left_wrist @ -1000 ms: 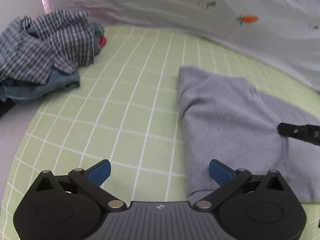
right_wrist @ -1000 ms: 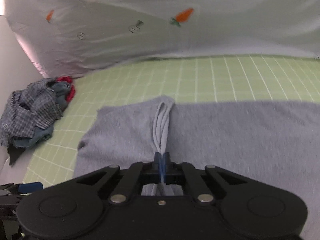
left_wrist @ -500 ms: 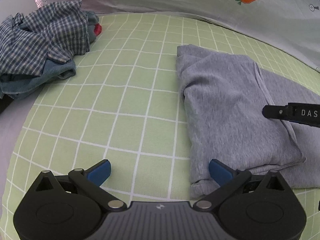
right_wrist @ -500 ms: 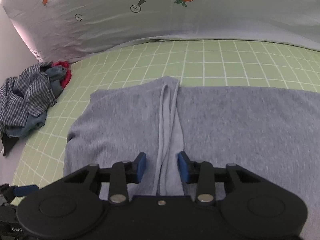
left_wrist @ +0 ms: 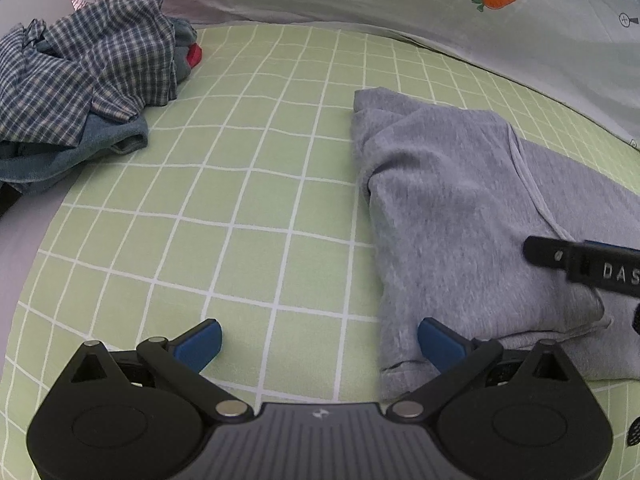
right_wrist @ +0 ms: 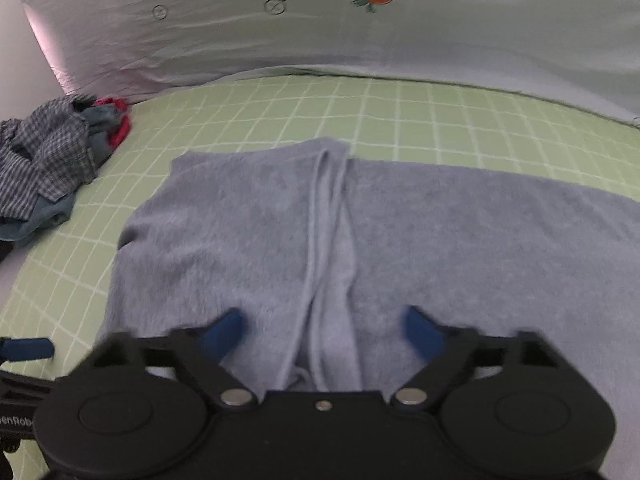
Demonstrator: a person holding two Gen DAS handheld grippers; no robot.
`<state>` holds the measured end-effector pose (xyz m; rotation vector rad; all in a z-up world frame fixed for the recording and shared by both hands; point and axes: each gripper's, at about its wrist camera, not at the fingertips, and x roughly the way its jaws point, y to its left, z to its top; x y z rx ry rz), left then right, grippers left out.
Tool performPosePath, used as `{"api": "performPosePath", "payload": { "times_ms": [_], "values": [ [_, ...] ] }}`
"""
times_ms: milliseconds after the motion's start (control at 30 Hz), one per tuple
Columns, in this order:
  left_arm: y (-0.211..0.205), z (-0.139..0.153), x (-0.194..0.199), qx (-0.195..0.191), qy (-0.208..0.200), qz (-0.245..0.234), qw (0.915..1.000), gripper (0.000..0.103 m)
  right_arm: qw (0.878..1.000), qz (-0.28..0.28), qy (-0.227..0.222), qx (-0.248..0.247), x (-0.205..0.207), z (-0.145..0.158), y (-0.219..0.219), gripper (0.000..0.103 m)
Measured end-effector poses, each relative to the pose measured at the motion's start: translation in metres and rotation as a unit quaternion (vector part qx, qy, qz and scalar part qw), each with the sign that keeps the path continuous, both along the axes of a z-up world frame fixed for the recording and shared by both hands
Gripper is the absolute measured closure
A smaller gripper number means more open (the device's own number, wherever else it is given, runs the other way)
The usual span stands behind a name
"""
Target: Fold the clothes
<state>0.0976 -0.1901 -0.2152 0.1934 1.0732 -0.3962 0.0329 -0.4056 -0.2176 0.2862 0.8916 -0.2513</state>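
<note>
A grey garment (left_wrist: 460,200) (right_wrist: 320,240) lies partly folded on the green checked sheet (left_wrist: 240,200), its hem edges meeting in a ridge down the middle. My right gripper (right_wrist: 324,330) hovers low over that ridge; its jaws are opening, wide apart, and the pads do not press the cloth between them. My left gripper (left_wrist: 320,344) stands open at the garment's near left corner, one blue fingertip (left_wrist: 438,342) over the grey edge, the other over bare sheet. One black finger of the right gripper (left_wrist: 580,266) shows in the left wrist view.
A pile of crumpled clothes, checked shirt (left_wrist: 80,64) on top of blue and red items, sits at the far left (right_wrist: 48,160). A white duvet with carrot prints (right_wrist: 360,20) rises along the far side. The bed's edge runs at the left.
My right gripper was shut on the grey hem ridge a second ago; it has let go and spread its jaws, and the cloth now lies flat. The left gripper stays open in place.
</note>
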Motion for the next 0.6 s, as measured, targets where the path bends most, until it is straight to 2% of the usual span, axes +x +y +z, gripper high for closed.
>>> {"api": "performPosePath", "payload": {
  "times_ms": [67,100,133,233,333,400,467,600],
  "values": [
    [0.0,0.0,0.0,0.0,0.0,-0.001,1.0,0.0,1.0,0.007,-0.007,0.016,-0.002,0.002,-0.003,0.082],
    [-0.001,0.0,0.0,0.002,-0.001,-0.002,1.0,0.0,0.999,0.012,-0.01,0.029,-0.003,0.003,-0.004,0.091],
    [-0.002,0.001,0.0,0.004,-0.002,-0.004,1.0,0.0,0.999,0.016,-0.012,0.042,-0.003,0.003,-0.006,0.096],
    [-0.005,0.004,0.0,0.01,-0.007,-0.011,0.9999,0.0,0.999,0.019,-0.022,0.035,-0.008,0.006,-0.003,0.098],
    [-0.007,0.01,-0.001,0.004,-0.01,-0.023,0.9997,0.0,0.998,-0.003,-0.043,0.038,-0.022,0.019,-0.009,0.098],
    [-0.012,0.014,-0.005,0.0,-0.015,-0.035,0.9993,0.0,0.998,-0.01,-0.057,0.019,-0.031,0.034,-0.007,0.099],
    [-0.017,0.014,-0.01,0.003,-0.018,-0.048,0.9987,0.0,0.997,-0.02,-0.065,-0.02,-0.042,0.05,-0.003,0.099],
    [-0.028,0.007,-0.019,0.007,-0.007,-0.073,0.9973,0.0,0.997,-0.056,-0.041,-0.04,-0.064,0.045,-0.021,0.099]
  ]
}}
